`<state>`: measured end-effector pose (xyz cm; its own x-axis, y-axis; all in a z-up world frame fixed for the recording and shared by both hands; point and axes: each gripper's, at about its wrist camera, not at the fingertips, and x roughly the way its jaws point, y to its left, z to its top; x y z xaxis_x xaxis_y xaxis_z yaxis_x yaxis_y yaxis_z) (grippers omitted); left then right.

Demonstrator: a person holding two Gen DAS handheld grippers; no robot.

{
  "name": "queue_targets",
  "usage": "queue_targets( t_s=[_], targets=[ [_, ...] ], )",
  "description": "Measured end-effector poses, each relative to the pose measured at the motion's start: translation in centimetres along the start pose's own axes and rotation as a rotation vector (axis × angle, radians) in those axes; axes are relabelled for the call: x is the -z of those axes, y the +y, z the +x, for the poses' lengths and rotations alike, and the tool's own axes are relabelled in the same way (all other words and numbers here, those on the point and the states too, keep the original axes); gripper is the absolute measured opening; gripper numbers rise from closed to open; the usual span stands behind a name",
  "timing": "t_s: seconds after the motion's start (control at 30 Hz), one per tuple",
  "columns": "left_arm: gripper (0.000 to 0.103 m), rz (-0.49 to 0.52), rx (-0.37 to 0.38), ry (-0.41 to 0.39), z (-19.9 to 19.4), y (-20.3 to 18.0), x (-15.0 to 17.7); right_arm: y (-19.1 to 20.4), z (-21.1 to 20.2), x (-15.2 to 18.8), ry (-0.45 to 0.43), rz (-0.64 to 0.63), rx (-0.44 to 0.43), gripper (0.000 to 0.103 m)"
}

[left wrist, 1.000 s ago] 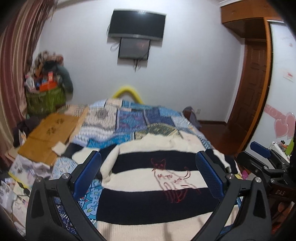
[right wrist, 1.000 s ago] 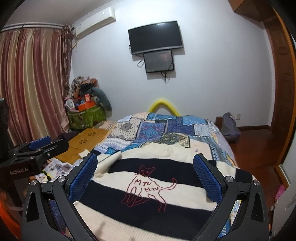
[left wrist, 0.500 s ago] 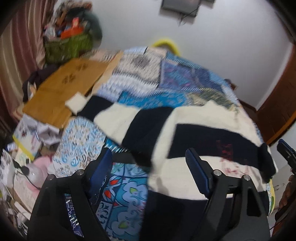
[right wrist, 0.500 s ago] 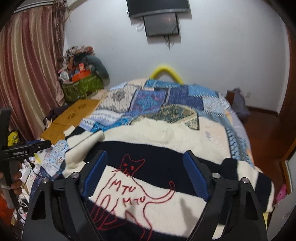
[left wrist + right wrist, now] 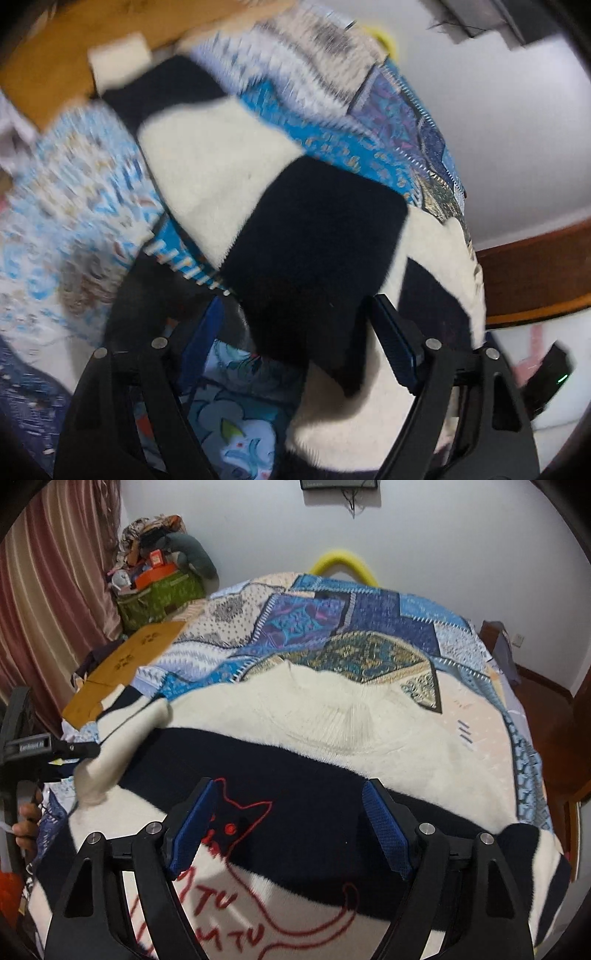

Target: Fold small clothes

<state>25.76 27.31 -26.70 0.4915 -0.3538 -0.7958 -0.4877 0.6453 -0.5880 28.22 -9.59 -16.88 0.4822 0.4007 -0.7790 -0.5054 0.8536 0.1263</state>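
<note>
Sweater (image 5: 332,738): cream and black stripes, red cat outline, spread flat on the patchwork quilt (image 5: 369,627).
Sleeve (image 5: 229,177): stretched out toward the quilt's edge.
Left gripper (image 5: 295,332): I've dropped lower onto the sleeve, fingers spread around it.
Right gripper (image 5: 291,823): released, nearer the cat now.

I see a bed (image 5: 369,602) under a patchwork quilt (image 5: 376,627), a white wall (image 5: 443,535) behind it, striped pink curtains (image 5: 48,590) left, wooden floor (image 5: 543,701) right. A green basket (image 5: 159,594) holds what looks like piled clutter.
</note>
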Motion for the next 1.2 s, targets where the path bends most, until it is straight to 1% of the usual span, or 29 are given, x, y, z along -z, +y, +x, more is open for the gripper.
queue_targets(
  t_s=[0.07, 0.17, 0.27, 0.37, 0.4, 0.43, 0.47, 0.5, 0.53, 0.57, 0.6, 0.63, 0.67, 0.7, 0.8, 0.83, 0.9, 1.0, 1.03, 1.1, 1.13, 1.2],
  targets=[
    [0.082, -0.045, 0.037, 0.02, 0.7, 0.7, -0.7, -0.2, 0.4, 0.0, 0.012, 0.01, -0.006, 0.078],
    [0.078, -0.041, 0.027, -0.004, 0.8, 0.9, -1.9, 0.0, 0.4, -0.1, 0.012, 0.005, -0.035, 0.078],
    [0.071, -0.054, -0.004, -0.025, 1.2, 1.6, -3.7, 0.4, 0.5, -0.2, 0.016, -0.03, -0.037, 0.078],
    [0.059, -0.074, -0.004, -0.02, 1.8, 2.6, -5.6, 0.4, 0.7, -0.2, 0.021, -0.037, -0.023, 0.078],
    [0.051, -0.075, -0.018, -0.028, 1.8, 2.7, -6.2, 0.4, 0.5, 0.0, 0.021, -0.038, -0.03, 0.078],
    [0.033, -0.068, -0.039, -0.035, 1.9, 2.7, -6.6, 0.4, 0.3, 0.1, 0.023, -0.04, -0.032, 0.078],
    [0.018, -0.056, -0.064, -0.044, 1.9, 2.7, -7.0, 0.3, 0.2, 0.1, 0.024, -0.043, -0.029, 0.078],
    [0.006, -0.04, -0.107, -0.05, 2.0, 2.4, -7.3, 0.2, 0.0, 0.2, 0.025, -0.045, -0.025, 0.078],
    [0.006, -0.001, -0.138, -0.069, 1.9, 1.7, -7.3, 0.0, -0.1, 0.1, 0.023, -0.047, -0.02, 0.075],
    [0.006, 0.04, -0.148, -0.091, 1.5, 1.1, -7.1, -0.1, -0.3, 0.1, 0.018, -0.045, -0.013, 0.073],
    [0.006, 0.075, -0.161, -0.109, 1.3, 0.4, -6.8, -0.4, -0.6, 0.1, 0.007, -0.034, 0.004, 0.067],
    [0.006, 0.138, -0.181, -0.14, 0.7, -0.9, -6.3, -0.6, -0.8, 0.2, -0.002, -0.023, 0.013, 0.065],
    [0.006, 0.193, -0.196, -0.165, 0.1, -2.1, -5.8, -1.0, -1.0, 0.3, -0.014, -0.006, 0.017, 0.065],
    [0.006, 0.271, -0.208, -0.202, -0.8, -4.0, -5.1, -1.3, -1.2, 0.4, -0.022, 0.009, 0.018, 0.065],
    [0.006, 0.427, -0.207, -0.279, -2.9, -8.7, -3.5, -2.3, -1.3, 0.5, -0.01, 0.038, 0.022, 0.061],
    [0.006, 0.5, -0.197, -0.308, -3.8, -11.0, -2.6, -2.4, -1.4, 0.6, -0.005, 0.041, 0.025, 0.061],
    [0.006, 0.587, -0.168, -0.33, -4.8, -14.1, -1.3, -2.7, -1.6, 0.7, 0.0, 0.042, 0.029, 0.06],
    [0.006, 0.654, -0.088, -0.311, -5.3, -17.3, 0.4, -3.3, -2.4, 1.1, -0.01, 0.05, 0.04, 0.061],
    [0.006, 0.679, -0.054, -0.287, -5.0, -18.5, 1.4, -3.6, -2.7, 1.2, -0.012, 0.057, 0.039, 0.061],
    [0.006, 0.71, -0.027, -0.249, -4.1, -19.7, 2.7, -4.1, -3.3, 1.4, -0.014, 0.073, 0.03, 0.061],
    [0.006, 0.73, -0.028, -0.223, -3.0, -20.3, 3.5, -4.2, -3.5, 1.4, -0.015, 0.076, 0.026, 0.061],
    [0.006, 0.774, -0.06, -0.162, -0.5, -20.9, 5.0, -4.3, -4.1, 1.5, -0.021, 0.076, 0.022, 0.061]
  ],
)
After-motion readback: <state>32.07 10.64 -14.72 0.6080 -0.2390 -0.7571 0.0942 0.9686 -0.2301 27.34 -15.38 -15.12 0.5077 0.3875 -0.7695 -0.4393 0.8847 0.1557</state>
